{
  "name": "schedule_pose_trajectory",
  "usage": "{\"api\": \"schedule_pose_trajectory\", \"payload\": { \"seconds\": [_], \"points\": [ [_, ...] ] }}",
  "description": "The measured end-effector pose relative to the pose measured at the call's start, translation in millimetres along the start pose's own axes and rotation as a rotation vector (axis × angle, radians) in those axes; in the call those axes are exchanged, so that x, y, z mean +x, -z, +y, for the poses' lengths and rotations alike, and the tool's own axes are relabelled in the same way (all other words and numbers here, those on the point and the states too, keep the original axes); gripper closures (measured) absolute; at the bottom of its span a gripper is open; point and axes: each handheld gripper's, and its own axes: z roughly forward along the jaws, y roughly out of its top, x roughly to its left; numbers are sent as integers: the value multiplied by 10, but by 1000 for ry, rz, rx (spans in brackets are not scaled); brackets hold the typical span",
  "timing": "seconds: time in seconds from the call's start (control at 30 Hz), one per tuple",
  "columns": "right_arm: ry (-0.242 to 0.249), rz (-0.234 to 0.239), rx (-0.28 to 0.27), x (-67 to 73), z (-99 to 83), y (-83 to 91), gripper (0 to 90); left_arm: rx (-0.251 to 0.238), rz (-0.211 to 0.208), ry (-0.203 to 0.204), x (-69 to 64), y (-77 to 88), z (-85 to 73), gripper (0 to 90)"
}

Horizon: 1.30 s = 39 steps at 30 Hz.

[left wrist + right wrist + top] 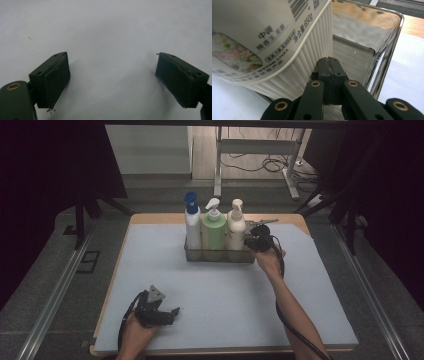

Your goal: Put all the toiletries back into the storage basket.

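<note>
We see three pump bottles standing upright in a clear tray [220, 256] near the far middle of the bench [225, 300]: a white bottle with a blue pump [192, 222] at the nine o'clock end, a green bottle [213, 231] in the middle, and a cream bottle [236, 226] at the three o'clock end. The tray's long axis runs from nine o'clock to three o'clock across the bench.

Our right gripper [248, 241] sits at the tray's three o'clock end. In the right gripper view its jaws are pressed flat together with nothing between them, the tips just inside the tray wall [384, 62] and right beside the cream bottle's ribbed base [294, 67]; we cannot tell whether they touch it. From the tips, the bottle lies at about ten o'clock in that view, its long axis upright and leaning across the frame.

Our left gripper [172, 312] rests low at the near side, at about seven o'clock from the tray and well apart from it. Its jaws stand wide apart over bare bench cover [110, 30], holding nothing.

We judge the right hand far the nearer to the cream bottle. Any grasp would first need its jaws spread, then brought around the bottle's body from the three o'clock side.
</note>
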Motion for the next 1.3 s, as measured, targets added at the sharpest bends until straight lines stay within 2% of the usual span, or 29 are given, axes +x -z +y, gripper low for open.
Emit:
{"api": "schedule_pose_trajectory", "payload": {
  "seconds": [0.5,0.63,0.73,1.13,1.3],
  "points": [
    [0,14,9,66,-15,-15,891,0,0,0,0,0,0,121],
    [2,37,12,89,-11,-17,891,2,1,-2,2,1,0,121],
    [22,17,13,114,-5,-17,891,1,1,-1,1,1,0,121],
    [21,29,22,103,-24,-19,889,0,0,0,0,0,0,121],
    [33,15,19,81,-29,7,799,0,0,0,0,0,0,121]
  ]
}}
